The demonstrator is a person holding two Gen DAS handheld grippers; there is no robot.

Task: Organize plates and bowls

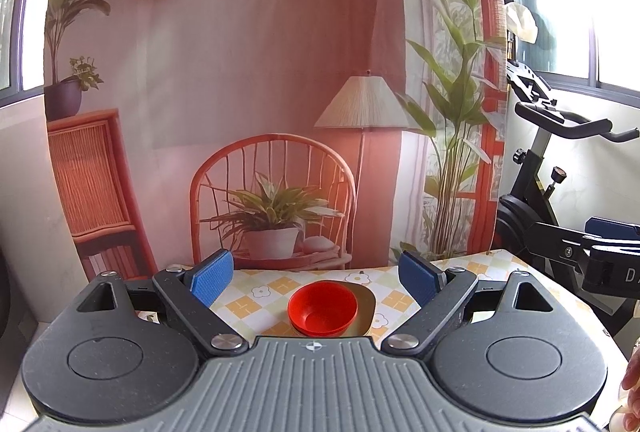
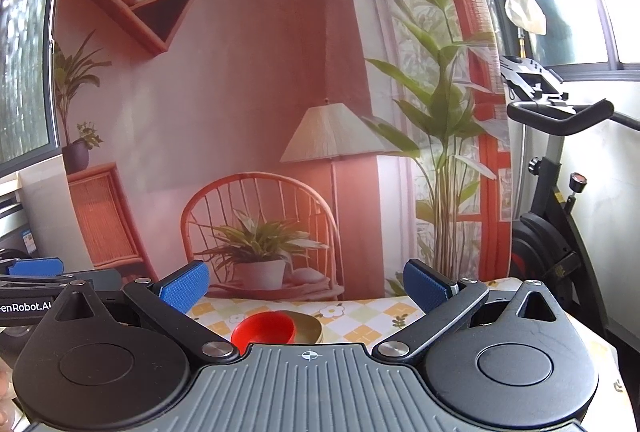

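A red bowl (image 1: 322, 306) sits nested in what looks like a stack of red bowls, on an olive-green plate (image 1: 366, 306) on the checkered tablecloth (image 1: 256, 296). My left gripper (image 1: 316, 276) is raised above and behind them, open and empty, with its blue pads (image 1: 211, 278) wide apart. In the right wrist view the red bowl (image 2: 264, 328) and the plate (image 2: 308, 326) lie low, partly hidden by the gripper body. My right gripper (image 2: 306, 286) is also open and holds nothing.
A printed backdrop of a room hangs close behind the table's far edge. An exercise bike (image 1: 560, 200) stands to the right of the table. The other gripper's body (image 2: 36, 288) shows at the left; a hand (image 1: 632, 388) is at the lower right.
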